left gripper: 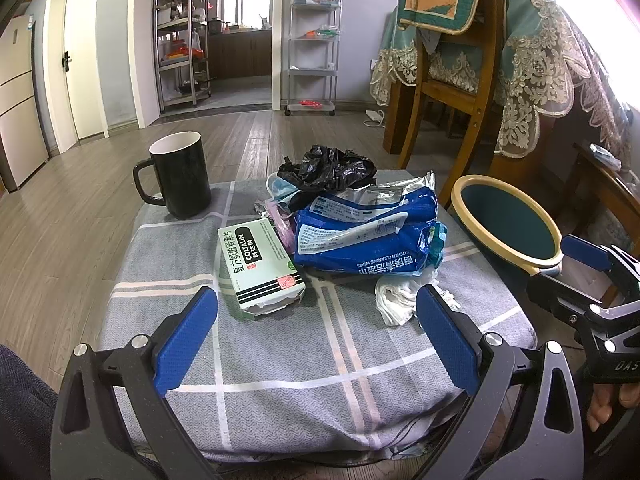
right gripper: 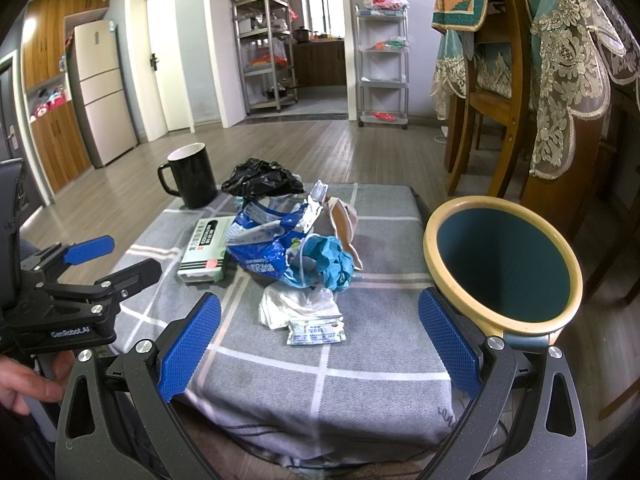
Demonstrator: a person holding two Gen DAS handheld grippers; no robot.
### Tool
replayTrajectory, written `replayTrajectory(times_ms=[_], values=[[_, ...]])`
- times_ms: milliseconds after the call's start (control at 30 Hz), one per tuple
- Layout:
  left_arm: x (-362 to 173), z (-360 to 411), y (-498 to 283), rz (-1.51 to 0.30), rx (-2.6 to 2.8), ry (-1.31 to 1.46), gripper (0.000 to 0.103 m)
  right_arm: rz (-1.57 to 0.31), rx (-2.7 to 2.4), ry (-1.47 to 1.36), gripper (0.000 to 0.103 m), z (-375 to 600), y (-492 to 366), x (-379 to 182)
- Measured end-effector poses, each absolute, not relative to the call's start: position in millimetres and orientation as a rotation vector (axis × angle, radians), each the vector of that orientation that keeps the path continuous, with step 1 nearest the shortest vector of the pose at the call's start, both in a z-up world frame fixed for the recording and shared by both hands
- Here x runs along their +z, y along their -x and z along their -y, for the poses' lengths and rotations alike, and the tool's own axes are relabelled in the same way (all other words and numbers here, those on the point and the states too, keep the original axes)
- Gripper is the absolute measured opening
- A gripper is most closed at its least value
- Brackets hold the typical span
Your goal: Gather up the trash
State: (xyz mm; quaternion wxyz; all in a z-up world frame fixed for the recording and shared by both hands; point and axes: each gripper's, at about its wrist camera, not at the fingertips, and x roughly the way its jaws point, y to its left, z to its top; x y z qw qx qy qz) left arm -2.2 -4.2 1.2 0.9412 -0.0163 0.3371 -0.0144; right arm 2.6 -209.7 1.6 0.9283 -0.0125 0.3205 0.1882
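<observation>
Hovering wide-jawed and empty, the left gripper (left gripper: 316, 332) and right gripper (right gripper: 320, 340) were seen nearest, over a grey checked desk (left gripper: 280, 360). Beyond lay white tissue (right gripper: 288, 304), a green medicine box (left gripper: 260, 268), a blue wipes packet (left gripper: 368, 236), a black bag (left gripper: 328, 168) and a black mug (left gripper: 180, 176); a bin (right gripper: 504, 260) stood at the right.

Black mug (left gripper: 176, 176) upright at far left of my grey checked cloth (left gripper: 280, 360). Behind: fridge (right gripper: 105, 92), white door (right gripper: 162, 60), metal shelf rack (right gripper: 266, 52), white trolley (right gripper: 383, 64), wooden chair (left gripper: 460, 80), lace tablecloth (left gripper: 548, 68) draped right.
</observation>
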Motion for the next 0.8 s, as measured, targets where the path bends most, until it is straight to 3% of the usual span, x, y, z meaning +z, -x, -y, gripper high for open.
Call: replayTrajectory(times_ms=[400, 800], values=[[14, -1, -17, -0.693, -0.08, 0.077, 0.094, -0.677, 0.384, -0.011, 0.098, 219, -7, 9], [29, -1, -89, -0.727, -0.14, 0.025, 0.091, -0.724, 0.419, -0.076, 0.098, 219, -37, 9]])
